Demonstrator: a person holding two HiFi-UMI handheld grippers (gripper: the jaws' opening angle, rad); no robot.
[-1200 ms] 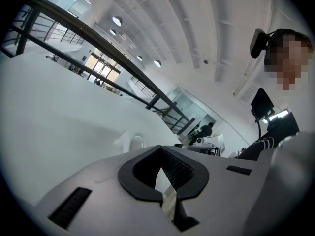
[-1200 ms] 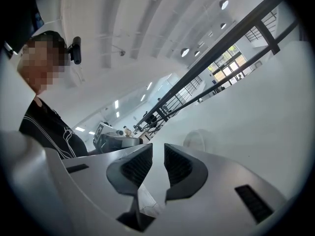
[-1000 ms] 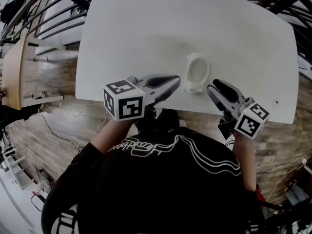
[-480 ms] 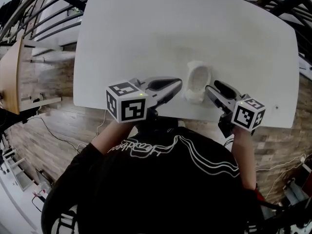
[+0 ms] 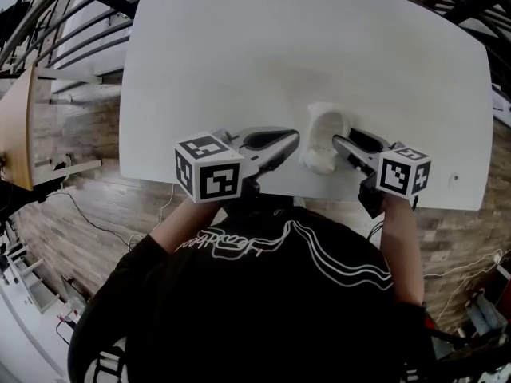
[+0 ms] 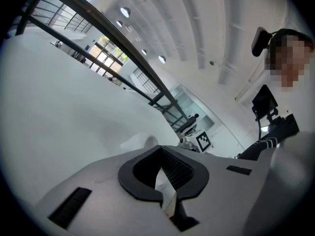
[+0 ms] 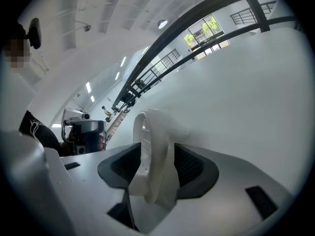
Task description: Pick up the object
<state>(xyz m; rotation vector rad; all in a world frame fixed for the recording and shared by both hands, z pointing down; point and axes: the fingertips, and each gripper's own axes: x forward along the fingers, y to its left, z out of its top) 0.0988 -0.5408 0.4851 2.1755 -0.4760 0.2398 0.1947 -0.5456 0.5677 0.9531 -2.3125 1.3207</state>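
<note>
A white, loop-shaped plastic object (image 5: 320,136) stands on the white table (image 5: 239,54) near its front edge. My right gripper (image 5: 338,144) has come in around it from the right. In the right gripper view the object (image 7: 152,151) fills the space between the dark pads of the right gripper (image 7: 155,170), whose jaws are spread wide and open. My left gripper (image 5: 292,140) lies just left of the object, shut and empty. In the left gripper view the left gripper's (image 6: 160,149) tips meet, and the object (image 6: 136,142) shows beyond them.
The table's front edge runs right under both grippers, with wood floor below it. A wooden piece of furniture (image 5: 17,118) stands off the table's left side. Black railings cross the far corners. A small dark mark (image 5: 454,177) sits on the table at right.
My right gripper has moved left and closed in on the object, which now sits between its jaws. The object looks narrower and closer to the front edge. The left gripper has barely shifted.
</note>
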